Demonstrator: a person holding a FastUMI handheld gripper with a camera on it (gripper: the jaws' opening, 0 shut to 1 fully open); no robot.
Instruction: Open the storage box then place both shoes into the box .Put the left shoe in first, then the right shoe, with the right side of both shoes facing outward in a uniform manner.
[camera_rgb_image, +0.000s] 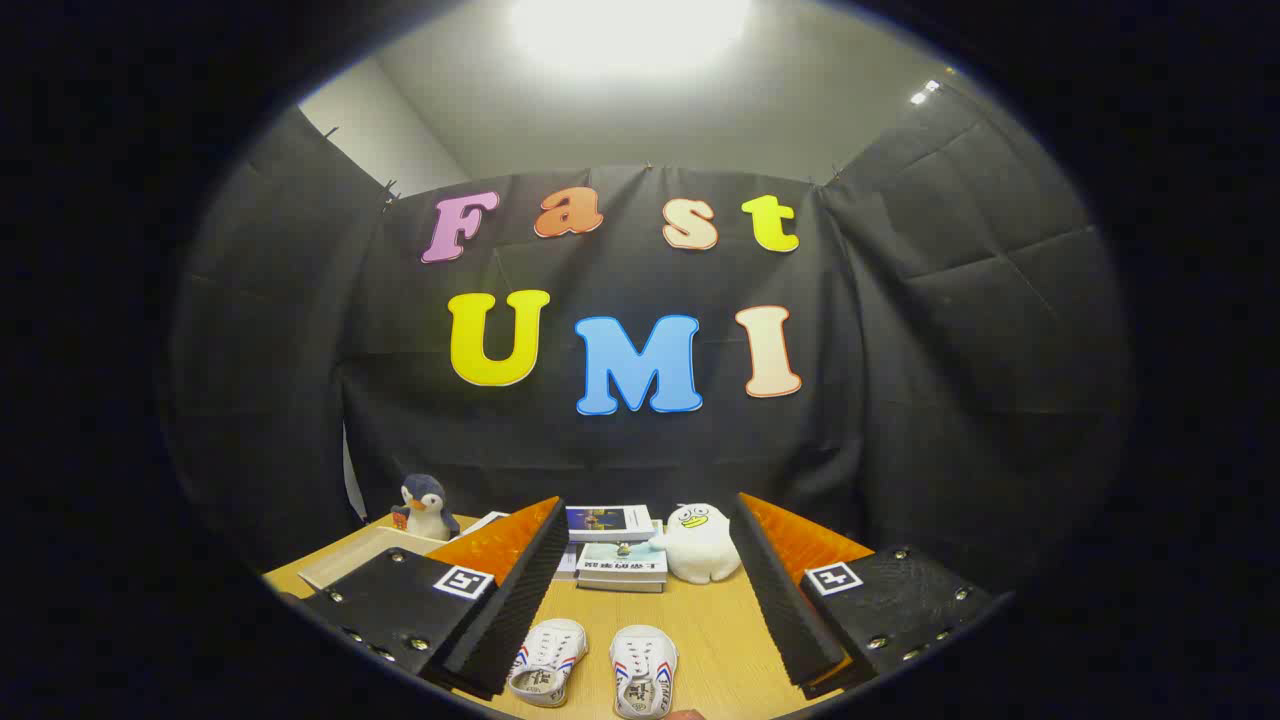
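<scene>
The gripper (640, 590) hangs with jaws open over two shoes (546, 661) (643, 683) on the table (715, 640). Beyond the shoes lie stacked books (622, 566), a white plush duck (700, 545) beside them, a penguin toy (425, 507) and a tray (355, 555).

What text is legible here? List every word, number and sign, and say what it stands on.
Book covers: print too small and blurred to read.
Insoles of the shoes: print too blurred to read.
Square markers on the gripper: coded patterns, no words.
The gripper is open, with the shoes between its fingers.
</scene>
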